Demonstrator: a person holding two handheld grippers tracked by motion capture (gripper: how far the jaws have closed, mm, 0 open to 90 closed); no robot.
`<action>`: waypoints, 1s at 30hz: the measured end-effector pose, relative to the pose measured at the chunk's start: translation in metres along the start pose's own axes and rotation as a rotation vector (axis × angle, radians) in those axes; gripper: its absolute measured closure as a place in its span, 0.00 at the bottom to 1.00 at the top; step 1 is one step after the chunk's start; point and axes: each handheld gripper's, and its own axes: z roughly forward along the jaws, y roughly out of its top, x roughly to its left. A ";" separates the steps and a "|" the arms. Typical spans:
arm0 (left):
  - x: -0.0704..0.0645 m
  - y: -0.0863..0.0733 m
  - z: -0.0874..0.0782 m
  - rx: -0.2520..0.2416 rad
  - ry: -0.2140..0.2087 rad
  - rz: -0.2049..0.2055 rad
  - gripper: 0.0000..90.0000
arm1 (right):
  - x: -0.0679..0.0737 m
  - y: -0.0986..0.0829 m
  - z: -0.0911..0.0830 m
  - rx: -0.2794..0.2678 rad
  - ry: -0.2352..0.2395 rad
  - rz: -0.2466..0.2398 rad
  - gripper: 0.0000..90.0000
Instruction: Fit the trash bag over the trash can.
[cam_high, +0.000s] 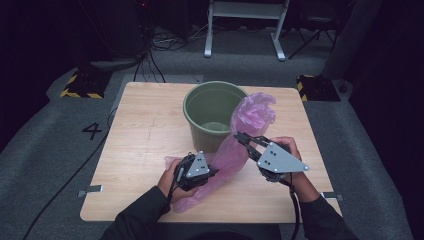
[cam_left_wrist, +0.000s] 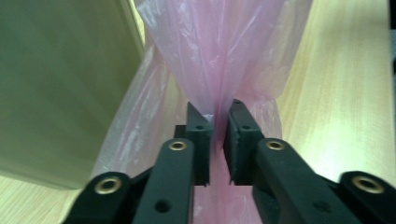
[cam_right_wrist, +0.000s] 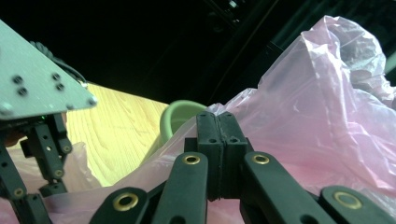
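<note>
A pink plastic bag (cam_high: 235, 150) stretches from the table's front up beside a green bucket (cam_high: 212, 112), its bunched top leaning at the bucket's right rim. My left gripper (cam_high: 214, 172) is shut on the bag's lower part; in the left gripper view the jaws pinch a gathered fold of film (cam_left_wrist: 217, 93), with the bucket wall (cam_left_wrist: 60, 84) at the left. My right gripper (cam_high: 238, 135) is shut on the bag higher up, close to the bucket's right side. In the right gripper view its jaws (cam_right_wrist: 218, 119) are pressed together against the pink film (cam_right_wrist: 317, 112), the bucket rim (cam_right_wrist: 180, 114) behind.
The wooden table (cam_high: 145, 130) has bare room left of the bucket. On the floor behind stand a white frame (cam_high: 245, 25), cables (cam_high: 150, 55) and two yellow-black striped blocks (cam_high: 82, 85) (cam_high: 317, 87). A "4" (cam_high: 91, 131) marks the floor at the left.
</note>
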 end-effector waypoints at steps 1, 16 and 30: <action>0.000 -0.001 -0.005 -0.009 0.003 0.001 0.93 | -0.001 0.002 0.003 -0.004 0.011 -0.004 1.00; -0.002 -0.004 -0.050 -0.101 0.012 0.030 0.99 | -0.026 0.013 0.056 0.051 0.181 0.085 0.99; -0.003 0.008 -0.067 -0.215 -0.005 0.042 1.00 | -0.040 0.002 0.095 0.232 0.265 0.176 0.76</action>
